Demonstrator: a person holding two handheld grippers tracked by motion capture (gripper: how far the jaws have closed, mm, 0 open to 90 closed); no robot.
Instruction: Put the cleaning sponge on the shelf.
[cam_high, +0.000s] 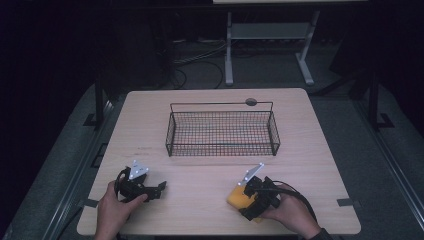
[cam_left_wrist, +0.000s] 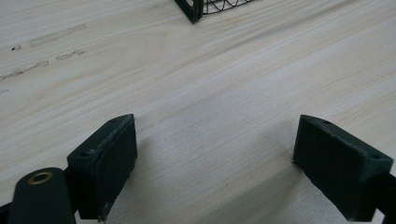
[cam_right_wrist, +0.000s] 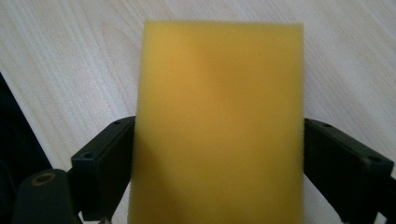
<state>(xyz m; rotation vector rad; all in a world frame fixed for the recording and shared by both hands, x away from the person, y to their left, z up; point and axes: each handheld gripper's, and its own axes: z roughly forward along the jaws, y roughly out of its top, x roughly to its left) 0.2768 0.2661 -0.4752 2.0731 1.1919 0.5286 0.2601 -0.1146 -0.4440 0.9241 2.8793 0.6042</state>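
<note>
A yellow sponge (cam_right_wrist: 217, 126) stands between the two black jaws of the right gripper (cam_right_wrist: 218, 163), which touch its left and right sides. Behind it lies the pale wooden table (cam_right_wrist: 70, 60), whose edge runs at lower left.

On the counter (cam_high: 210, 172), the basket (cam_high: 222, 131) stands at the centre of the frame, toward the far edge. The left claw (cam_high: 161, 189) sits at lower left, near the front edge, well apart from the basket. The right claw (cam_high: 239, 192) sits at lower centre-right, with the sponge (cam_high: 238, 197) between its jaws, lying on the counter. The two claws are level with each other, bare counter between them.
</note>
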